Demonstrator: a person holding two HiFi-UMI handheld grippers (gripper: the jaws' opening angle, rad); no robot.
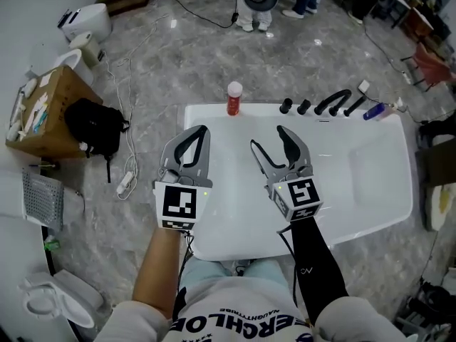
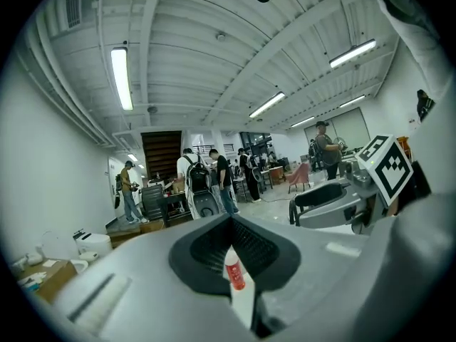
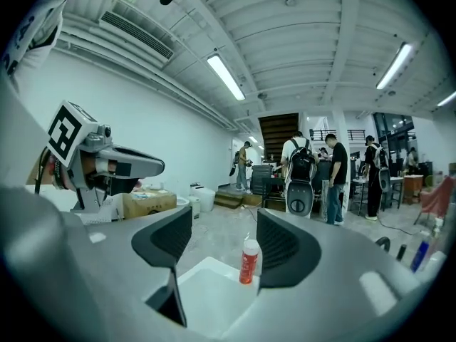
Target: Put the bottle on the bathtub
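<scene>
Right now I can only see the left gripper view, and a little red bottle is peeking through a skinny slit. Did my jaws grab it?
Observer: No. In the head view the bottle stands upright on the far rim of the bathtub. It is apart from the left gripper, whose jaws are together on nothing.
Operator: Is my other gripper holding something?
Observer: No. The right gripper view shows the right gripper with its jaws apart and empty, and the bottle standing beyond them.
Operator: What's next to the bottle?
Observer: A row of black tap fittings sits on the same rim, to the bottle's right in the head view.
</scene>
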